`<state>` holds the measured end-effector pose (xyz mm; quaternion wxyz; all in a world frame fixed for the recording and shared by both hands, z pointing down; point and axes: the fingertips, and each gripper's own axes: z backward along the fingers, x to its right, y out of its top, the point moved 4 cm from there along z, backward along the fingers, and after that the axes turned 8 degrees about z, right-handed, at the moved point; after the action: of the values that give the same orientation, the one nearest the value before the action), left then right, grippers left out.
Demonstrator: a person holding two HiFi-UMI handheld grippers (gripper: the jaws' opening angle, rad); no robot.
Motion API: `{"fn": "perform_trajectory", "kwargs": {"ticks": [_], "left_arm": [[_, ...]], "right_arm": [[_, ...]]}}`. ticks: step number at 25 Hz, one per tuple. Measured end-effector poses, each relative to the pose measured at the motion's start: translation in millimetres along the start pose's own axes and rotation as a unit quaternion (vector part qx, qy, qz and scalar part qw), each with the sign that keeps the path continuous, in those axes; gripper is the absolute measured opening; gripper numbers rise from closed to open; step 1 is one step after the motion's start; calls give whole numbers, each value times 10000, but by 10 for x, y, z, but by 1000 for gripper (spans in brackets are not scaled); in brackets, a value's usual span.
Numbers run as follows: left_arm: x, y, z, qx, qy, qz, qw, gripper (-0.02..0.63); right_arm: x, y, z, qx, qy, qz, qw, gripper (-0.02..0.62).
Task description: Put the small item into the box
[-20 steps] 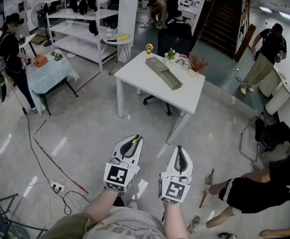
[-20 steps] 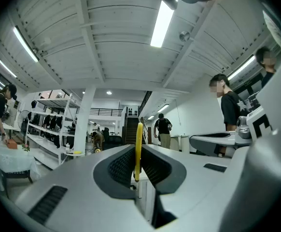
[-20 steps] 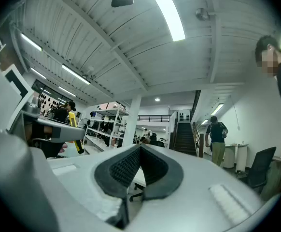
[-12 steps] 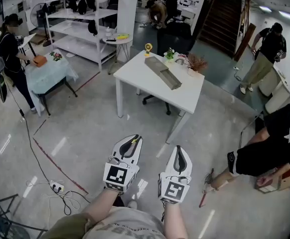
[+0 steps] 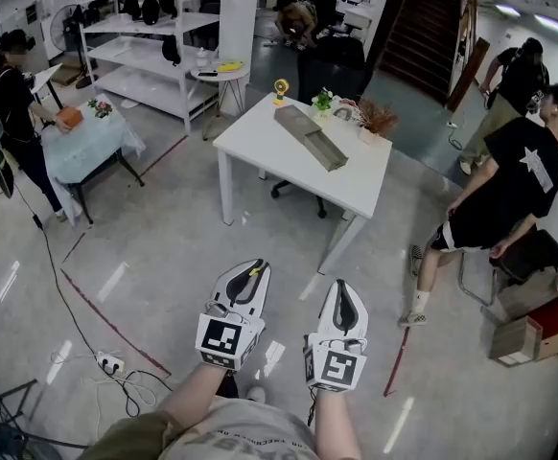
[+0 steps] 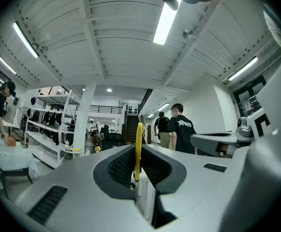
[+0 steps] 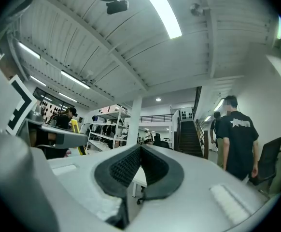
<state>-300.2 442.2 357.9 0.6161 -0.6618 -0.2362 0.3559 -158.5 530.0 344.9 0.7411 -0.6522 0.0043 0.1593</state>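
While I held both grippers out over floor, white table (image 5: pixel 281 166) stood well ahead, long grey box (image 5: pixel 310 138) lying on it. Right gripper (image 5: pixel 346 291) clenched, nothing between jaws. Left gripper (image 5: pixel 252 270) grasped thin yellow item (image 6: pixel 138 146), edge-on between pads, tip poking past jaws.

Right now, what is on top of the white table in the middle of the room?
On the white table are a long grey box, a small gold ornament, a green plant and a reddish plant. What the box holds cannot be made out.
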Motion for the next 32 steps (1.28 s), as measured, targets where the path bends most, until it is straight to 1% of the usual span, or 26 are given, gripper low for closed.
{"fn": "perform_trajectory", "kwargs": {"ticks": [1,3,4,5,9,15,18,22,26,32], "left_arm": [[-38,9,-30,-12,-11,17,10000,41],[-124,22,-101,-31,-42,59,10000,41],[-168,30,-149,-38,-58,73,9999,41],[-213,40,-204,-46,-74,81,9999,41],[-456,74,-418,-116,-141,109,9998,41],[-850,159,-735,-222,-329,96,9992,41],[-1027,193,-911,-287,-460,83,9985,41],[-1218,221,-1116,-376,-724,35,9967,41],[-1400,198,-1266,-423,-954,24,9945,43],[-1536,125,-1428,-578,-1109,117,9921,41]], "right_arm": [[-19,-8,-41,-7,30,-42,10000,0],[-50,-35,-139,-69,62,-42,9999,122],[-58,-54,-201,-101,71,-32,9999,200],[-63,-84,-269,-128,81,-35,9999,235],[-146,-136,-554,-227,85,-29,9997,236],[-287,-152,-974,-405,-47,99,9991,236],[-341,-165,-1167,-423,-188,73,9989,236],[-419,-167,-1395,-391,-479,-45,9981,236],[-514,-230,-1534,-483,-669,15,9966,236],[-571,-322,-1638,-647,-817,-38,9945,236]]}}
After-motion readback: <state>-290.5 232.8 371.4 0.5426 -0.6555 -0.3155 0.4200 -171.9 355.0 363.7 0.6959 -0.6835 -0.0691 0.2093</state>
